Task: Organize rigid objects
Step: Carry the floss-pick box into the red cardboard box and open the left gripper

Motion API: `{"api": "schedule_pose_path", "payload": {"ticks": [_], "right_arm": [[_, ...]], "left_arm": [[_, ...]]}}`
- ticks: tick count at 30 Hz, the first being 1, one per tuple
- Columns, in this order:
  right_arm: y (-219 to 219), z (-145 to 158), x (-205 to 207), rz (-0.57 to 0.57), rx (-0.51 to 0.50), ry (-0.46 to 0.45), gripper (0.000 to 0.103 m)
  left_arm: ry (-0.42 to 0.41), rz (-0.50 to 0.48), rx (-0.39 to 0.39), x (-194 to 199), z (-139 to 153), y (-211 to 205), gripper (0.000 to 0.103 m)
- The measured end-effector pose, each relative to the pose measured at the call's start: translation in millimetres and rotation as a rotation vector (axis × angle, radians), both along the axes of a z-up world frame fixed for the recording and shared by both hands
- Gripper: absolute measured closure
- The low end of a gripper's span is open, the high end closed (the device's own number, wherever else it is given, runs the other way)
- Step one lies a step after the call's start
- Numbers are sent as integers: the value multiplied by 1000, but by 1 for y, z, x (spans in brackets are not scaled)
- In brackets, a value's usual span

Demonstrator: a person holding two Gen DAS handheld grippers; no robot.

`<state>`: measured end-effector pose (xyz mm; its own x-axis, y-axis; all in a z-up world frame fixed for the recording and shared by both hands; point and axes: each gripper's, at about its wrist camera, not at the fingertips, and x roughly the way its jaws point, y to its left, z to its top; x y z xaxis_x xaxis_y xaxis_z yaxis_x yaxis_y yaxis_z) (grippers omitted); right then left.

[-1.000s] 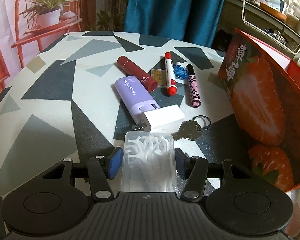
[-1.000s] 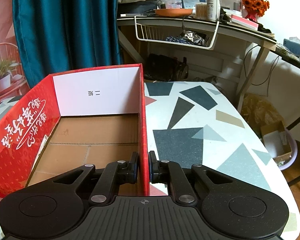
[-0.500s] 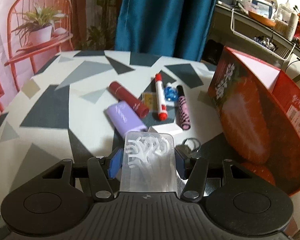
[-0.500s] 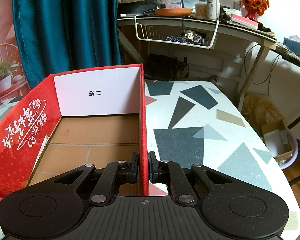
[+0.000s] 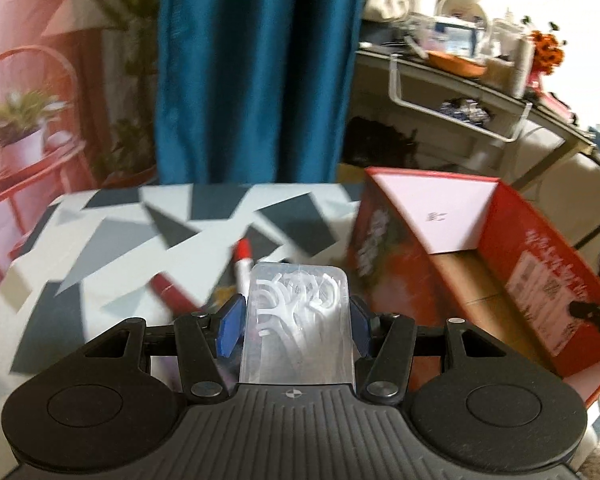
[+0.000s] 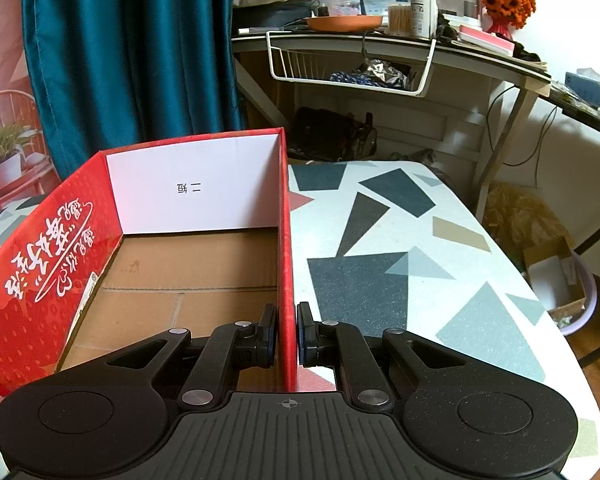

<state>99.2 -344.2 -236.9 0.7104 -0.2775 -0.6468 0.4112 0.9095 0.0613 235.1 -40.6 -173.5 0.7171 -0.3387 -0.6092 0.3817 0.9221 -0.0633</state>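
My left gripper [image 5: 298,326] is shut on a clear plastic box of white floss picks [image 5: 298,320] and holds it in the air above the patterned table [image 5: 112,240]. Behind the box I see a red-capped white marker [image 5: 242,266] and a dark red tube [image 5: 172,294] on the table; the other small items are hidden. The open red strawberry box [image 5: 500,264] stands to the right, its cardboard floor bare. My right gripper [image 6: 287,334] is shut on the right wall of that red box [image 6: 286,240], one pad inside and one outside. Its dark tip [image 5: 592,312] shows at the box's right wall in the left wrist view.
A teal curtain [image 5: 252,72] hangs behind the table. A cluttered desk with a white wire basket [image 6: 348,68] stands at the back right. A chair with a potted plant [image 5: 20,132] is at the far left. The table surface right of the red box [image 6: 400,272] is bare.
My left gripper has risen with the floss pick box and swung right, so the red box's inside now shows and most table items have dropped from sight. The right gripper has not moved.
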Motion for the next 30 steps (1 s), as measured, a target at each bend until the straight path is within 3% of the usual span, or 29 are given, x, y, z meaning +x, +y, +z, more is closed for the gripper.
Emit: {"api": "schedule_pose_path", "payload": {"ticks": [12, 22, 30], "right_arm": [[-1, 0, 0, 3, 0, 3, 94], [0, 0, 1, 5, -6, 6, 94], [-2, 1, 0, 10, -2, 4, 94]], "left_arm": [[-124, -239, 24, 1, 21, -86, 45], [-161, -395, 131, 12, -3, -127, 45], [-138, -470, 209, 18, -21, -141, 45]]}}
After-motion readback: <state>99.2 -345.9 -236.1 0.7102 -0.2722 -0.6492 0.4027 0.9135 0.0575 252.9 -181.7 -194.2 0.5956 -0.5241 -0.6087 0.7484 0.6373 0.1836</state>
